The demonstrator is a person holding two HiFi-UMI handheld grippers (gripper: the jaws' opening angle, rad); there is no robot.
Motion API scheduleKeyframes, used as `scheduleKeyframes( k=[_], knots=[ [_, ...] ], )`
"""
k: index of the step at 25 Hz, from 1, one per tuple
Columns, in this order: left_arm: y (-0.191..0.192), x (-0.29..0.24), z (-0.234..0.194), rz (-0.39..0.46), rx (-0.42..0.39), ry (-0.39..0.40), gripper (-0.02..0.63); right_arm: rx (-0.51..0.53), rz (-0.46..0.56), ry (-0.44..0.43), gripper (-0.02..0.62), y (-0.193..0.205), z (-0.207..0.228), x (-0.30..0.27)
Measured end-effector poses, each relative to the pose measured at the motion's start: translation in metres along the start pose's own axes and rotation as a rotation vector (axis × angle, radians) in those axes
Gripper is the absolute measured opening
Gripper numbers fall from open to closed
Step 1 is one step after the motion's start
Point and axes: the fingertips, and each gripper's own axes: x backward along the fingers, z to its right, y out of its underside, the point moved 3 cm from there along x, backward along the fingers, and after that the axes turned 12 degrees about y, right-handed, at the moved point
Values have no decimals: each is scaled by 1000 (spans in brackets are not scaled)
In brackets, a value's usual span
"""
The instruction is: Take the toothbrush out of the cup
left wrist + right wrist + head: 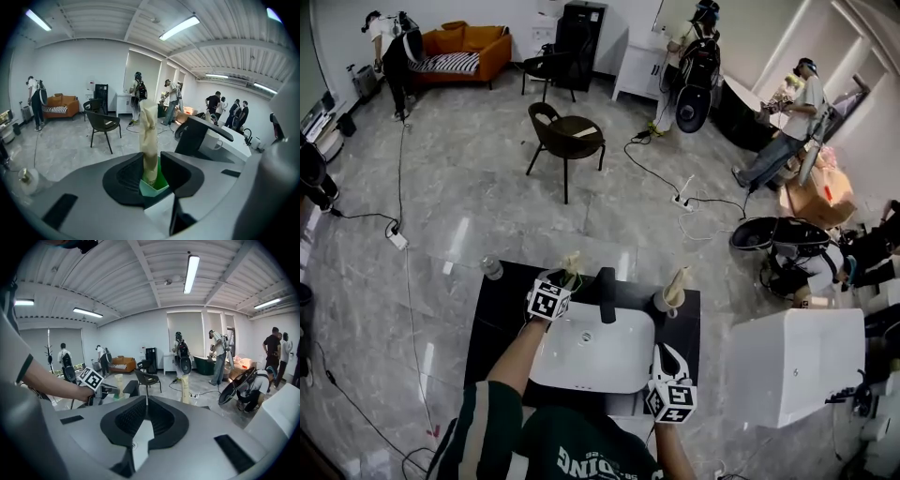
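We note: basin [614,364] glossy white, ceramic-looking; counter [495,328] matt black; floor [469,187] at 12 o'clock polished grey stone; toothbrush [150,136] in matt beige paper; cup [161,176] smooth green plastic.

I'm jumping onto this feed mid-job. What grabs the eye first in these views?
A paper-wrapped toothbrush stands upright in a green cup, right between the open left tongs, at the back left of the white sink. The right tongs are shut and empty near the sink's front right edge. A second wrapped toothbrush stands at the sink's back right.
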Motion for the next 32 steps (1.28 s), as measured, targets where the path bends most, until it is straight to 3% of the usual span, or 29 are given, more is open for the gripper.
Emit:
scheduleKeyframes(
  k=[6,15,22,32],
  knots=[
    [5,0,-4,-11,1,-32,69,2,-4,10,43,3,5,3],
    [-2,10,4,53,-4,-31,29,7,-1,0,41,2,6,1],
    [-40,29,16,157,-44,-24,25,11,7,-29,42,-2,1,-3],
    [-81,68,25,240,-72,0,20,19,29,-89,41,-12,-16,-12]
  ],
)
